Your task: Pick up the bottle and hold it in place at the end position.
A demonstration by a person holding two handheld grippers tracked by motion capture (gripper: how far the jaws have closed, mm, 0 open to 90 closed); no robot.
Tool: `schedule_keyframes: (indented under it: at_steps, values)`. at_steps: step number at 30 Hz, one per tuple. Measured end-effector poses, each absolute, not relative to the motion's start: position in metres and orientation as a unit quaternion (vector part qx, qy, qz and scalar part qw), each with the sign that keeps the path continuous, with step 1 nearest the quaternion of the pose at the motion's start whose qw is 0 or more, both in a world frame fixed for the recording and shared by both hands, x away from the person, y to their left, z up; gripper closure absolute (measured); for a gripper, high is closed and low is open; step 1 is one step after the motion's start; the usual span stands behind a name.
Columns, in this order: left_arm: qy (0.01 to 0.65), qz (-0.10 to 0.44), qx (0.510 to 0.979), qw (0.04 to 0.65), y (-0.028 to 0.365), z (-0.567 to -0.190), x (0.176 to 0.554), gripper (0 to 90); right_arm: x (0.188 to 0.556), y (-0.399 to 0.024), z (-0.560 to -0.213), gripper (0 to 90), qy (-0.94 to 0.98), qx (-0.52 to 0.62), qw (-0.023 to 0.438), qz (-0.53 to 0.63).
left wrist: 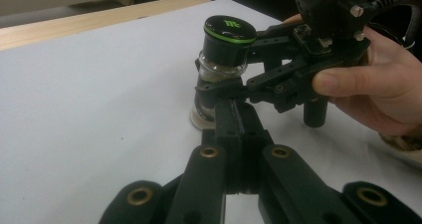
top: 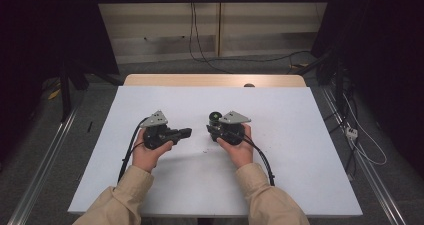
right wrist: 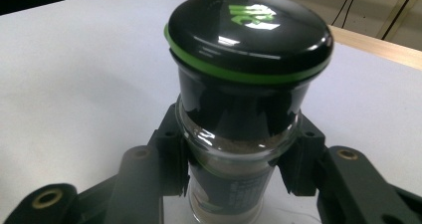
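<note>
A small glass jar [top: 215, 116] with a black lid and a green ring stands upright on the white table sheet [top: 300, 175]. My right gripper [top: 213, 127] is shut on its glass body just below the lid, seen close up in the right gripper view on the jar [right wrist: 246, 45] with a jaw on each side of the right gripper [right wrist: 234, 169]. My left gripper [top: 187, 132] is shut with nothing between its jaws. In the left gripper view its closed tip [left wrist: 231, 109] points at the lower part of the jar [left wrist: 226, 40], right beside it; whether they touch I cannot tell.
The white sheet covers a wooden table whose far edge [top: 215, 80] shows bare. A small dark thing [top: 248, 85] sits at that far edge. Cables [top: 200, 50] lie on the floor behind, and metal rails [top: 45, 160] run along both sides.
</note>
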State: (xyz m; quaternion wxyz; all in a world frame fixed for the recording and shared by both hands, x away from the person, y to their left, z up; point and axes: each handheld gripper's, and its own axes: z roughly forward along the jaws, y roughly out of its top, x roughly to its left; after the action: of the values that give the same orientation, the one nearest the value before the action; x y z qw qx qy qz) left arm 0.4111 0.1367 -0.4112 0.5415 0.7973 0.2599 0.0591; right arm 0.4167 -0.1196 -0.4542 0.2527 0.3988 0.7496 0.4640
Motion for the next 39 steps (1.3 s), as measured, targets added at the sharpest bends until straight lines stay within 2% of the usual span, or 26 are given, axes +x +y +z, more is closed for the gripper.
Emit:
schedule_keyframes:
  at_steps: [39]
  values:
    - [0.245, 0.056, 0.807, 0.535, 0.103, -0.404, 0.425, 90.0, 0.417, -0.12, -0.454, 53.6, 0.749, 0.4, 0.252, 0.464]
